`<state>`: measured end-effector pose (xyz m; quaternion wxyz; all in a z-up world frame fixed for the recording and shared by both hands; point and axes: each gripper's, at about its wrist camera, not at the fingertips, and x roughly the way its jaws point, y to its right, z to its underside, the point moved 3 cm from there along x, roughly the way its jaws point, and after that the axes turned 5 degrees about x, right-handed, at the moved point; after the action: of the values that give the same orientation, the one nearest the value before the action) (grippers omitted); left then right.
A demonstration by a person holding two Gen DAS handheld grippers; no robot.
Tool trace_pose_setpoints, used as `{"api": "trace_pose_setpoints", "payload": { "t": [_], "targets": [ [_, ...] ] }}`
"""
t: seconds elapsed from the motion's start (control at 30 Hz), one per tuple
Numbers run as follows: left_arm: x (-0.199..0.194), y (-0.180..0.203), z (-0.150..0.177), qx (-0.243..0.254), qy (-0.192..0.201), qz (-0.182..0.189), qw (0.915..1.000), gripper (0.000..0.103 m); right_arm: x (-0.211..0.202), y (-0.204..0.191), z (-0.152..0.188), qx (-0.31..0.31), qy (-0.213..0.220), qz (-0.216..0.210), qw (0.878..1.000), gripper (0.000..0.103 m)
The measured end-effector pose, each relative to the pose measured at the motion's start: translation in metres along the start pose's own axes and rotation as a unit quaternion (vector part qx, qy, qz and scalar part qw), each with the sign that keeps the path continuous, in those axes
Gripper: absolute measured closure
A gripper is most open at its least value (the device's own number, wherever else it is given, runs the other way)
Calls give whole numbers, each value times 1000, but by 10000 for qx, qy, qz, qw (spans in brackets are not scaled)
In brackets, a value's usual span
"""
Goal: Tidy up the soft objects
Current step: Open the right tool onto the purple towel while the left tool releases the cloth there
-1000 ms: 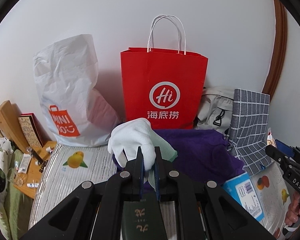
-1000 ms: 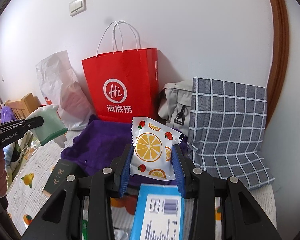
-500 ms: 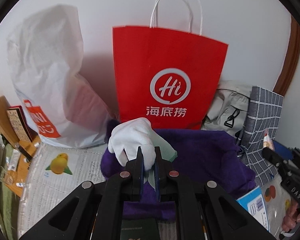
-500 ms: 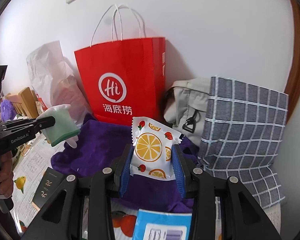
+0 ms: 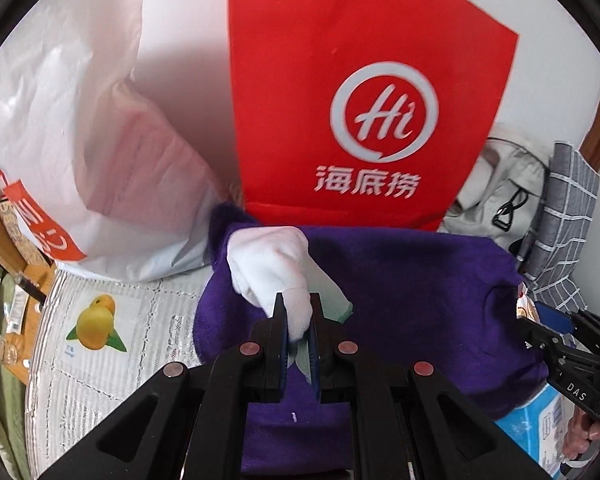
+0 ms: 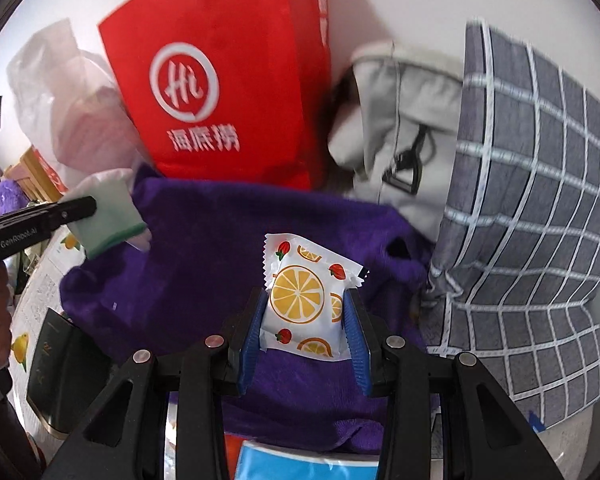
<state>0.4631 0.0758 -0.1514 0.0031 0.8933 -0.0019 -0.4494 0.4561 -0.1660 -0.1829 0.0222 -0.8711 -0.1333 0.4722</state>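
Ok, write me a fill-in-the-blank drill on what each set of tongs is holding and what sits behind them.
The left tongs pinch a white ____.
The right tongs grip a snack packet printed with ____ slices.
Under both lies a ____ towel.
The paper bag at the wall is ____.

Missing words: glove, orange, purple, red
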Motion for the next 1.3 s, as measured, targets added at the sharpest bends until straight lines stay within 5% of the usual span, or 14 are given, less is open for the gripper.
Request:
{"api": "trace_pose_setpoints", "payload": {
  "t": [0.57, 0.83, 1.03, 1.3],
  "targets": [
    [30, 6, 7, 55, -387, 123, 9992, 94, 38, 7, 10, 264, -507, -99, 9983, 63],
    [25, 13, 5, 191, -388, 203, 9989, 93, 29, 8, 5, 208, -350, -192, 9990, 38],
    [8, 10, 0, 85, -214, 268, 9994, 53, 8, 9, 0, 249, -65, -126, 9996, 35],
    [-16, 8, -2, -15, -36, 318, 9995, 53, -49, -3, 7, 315, 514, -272, 9978, 35]
  ]
}}
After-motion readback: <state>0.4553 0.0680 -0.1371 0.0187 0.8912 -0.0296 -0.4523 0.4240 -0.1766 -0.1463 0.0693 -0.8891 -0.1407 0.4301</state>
